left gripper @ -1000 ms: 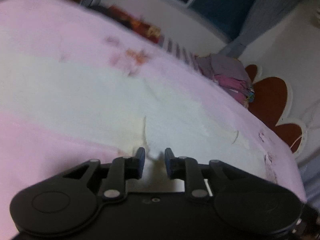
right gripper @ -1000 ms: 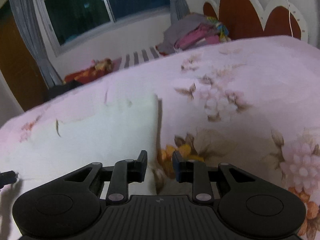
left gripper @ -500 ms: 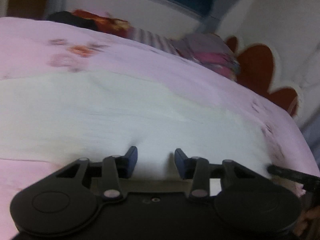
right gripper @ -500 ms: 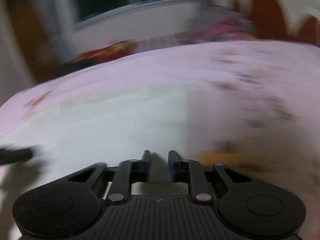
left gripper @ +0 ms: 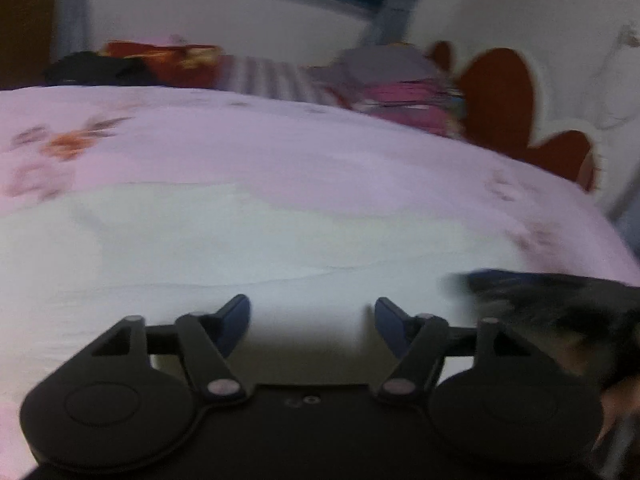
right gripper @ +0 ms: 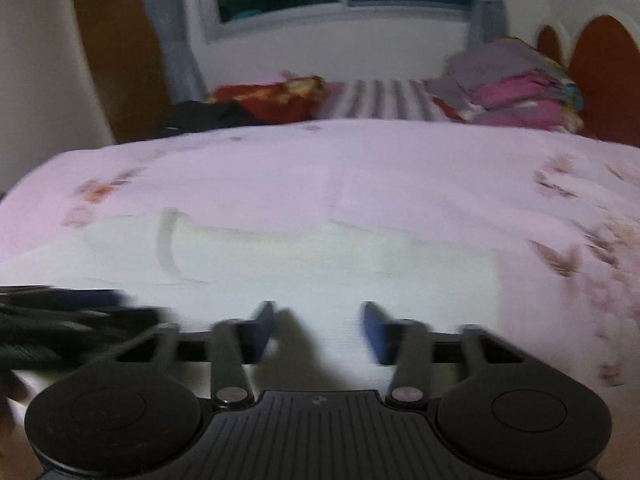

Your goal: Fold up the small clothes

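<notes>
Cloth, pale and thin, was what I had under me: the small white garment lay spread flat on the pink floral bedspread, near the bed's front edge. My left hand-held gripper hung wide apart over its near hem, holding nothing; my right hand-held gripper hung likewise, spread and empty, close beside the left. I judged the fabric light, limp and prone to bunching, best pinched at a hem or corner. Its right edge looked straight and reachable. Beyond lay bare bedspread, with the clothes pile well apart.
</notes>
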### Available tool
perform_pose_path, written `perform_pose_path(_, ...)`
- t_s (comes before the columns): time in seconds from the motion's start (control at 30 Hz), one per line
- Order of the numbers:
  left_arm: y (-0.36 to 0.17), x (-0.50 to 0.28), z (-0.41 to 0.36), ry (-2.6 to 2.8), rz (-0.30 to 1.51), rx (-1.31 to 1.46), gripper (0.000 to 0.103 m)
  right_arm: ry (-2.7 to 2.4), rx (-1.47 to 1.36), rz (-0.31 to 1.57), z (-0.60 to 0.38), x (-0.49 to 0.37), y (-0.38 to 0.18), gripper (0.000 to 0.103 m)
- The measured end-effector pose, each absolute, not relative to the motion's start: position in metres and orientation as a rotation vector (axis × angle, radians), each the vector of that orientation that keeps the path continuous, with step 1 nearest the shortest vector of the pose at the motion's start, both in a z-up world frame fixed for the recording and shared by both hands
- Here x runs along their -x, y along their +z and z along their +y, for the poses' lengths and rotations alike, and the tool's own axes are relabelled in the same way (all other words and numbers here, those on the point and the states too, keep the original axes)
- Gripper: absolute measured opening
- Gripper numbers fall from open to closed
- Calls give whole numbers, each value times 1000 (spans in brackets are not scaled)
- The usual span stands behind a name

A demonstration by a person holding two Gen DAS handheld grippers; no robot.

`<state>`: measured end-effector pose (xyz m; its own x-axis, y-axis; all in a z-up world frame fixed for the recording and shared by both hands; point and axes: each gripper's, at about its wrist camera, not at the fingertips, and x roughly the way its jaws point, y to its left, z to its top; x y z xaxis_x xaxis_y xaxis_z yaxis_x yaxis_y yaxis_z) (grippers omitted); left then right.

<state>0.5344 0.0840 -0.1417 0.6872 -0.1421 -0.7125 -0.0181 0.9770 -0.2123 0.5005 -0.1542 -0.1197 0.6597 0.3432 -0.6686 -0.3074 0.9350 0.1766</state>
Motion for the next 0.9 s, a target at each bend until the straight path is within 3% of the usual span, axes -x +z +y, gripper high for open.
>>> perform_pose_path(0.03, -143, -531, 100, -31, 802, 212, 60, 322, -75, 773, -172, -507, -123, 23)
perform_pose_path(0.1, -142, -526, 119, -1, 789, 240, 60, 238, -141, 786, -209, -517, -128, 7)
perform_pose_path(0.27, -124, -520, 94, -26, 766, 219, 70, 282, -86, 814, -202, -518, -123, 8)
perform_pose_path(0.5, -138, -475, 76, -26, 835, 218, 69, 302, -26, 872, -203, -445, -120, 8)
perform_pose_path(0.63, -126, -454, 72, -32, 774, 189, 69, 273, 44, 807, -201, -407, -119, 8)
perform_pose_path(0.67, -120, -449, 73, -41, 733, 198, 73, 265, 44, 790, -199, -403, -114, 10)
perform_pose_path(0.73, -117, -449, 75, -15, 707, 195, 82, 257, -5, 755, -201, -401, -107, 46)
perform_pose_path(0.77, -122, -454, 77, 0, 749, 210, 81, 249, -19, 760, -201, -402, -109, 73)
perform_pose_path(0.9, -128, -455, 98, 27, 797, 304, 72, 250, -36, 875, -197, -412, -125, 72)
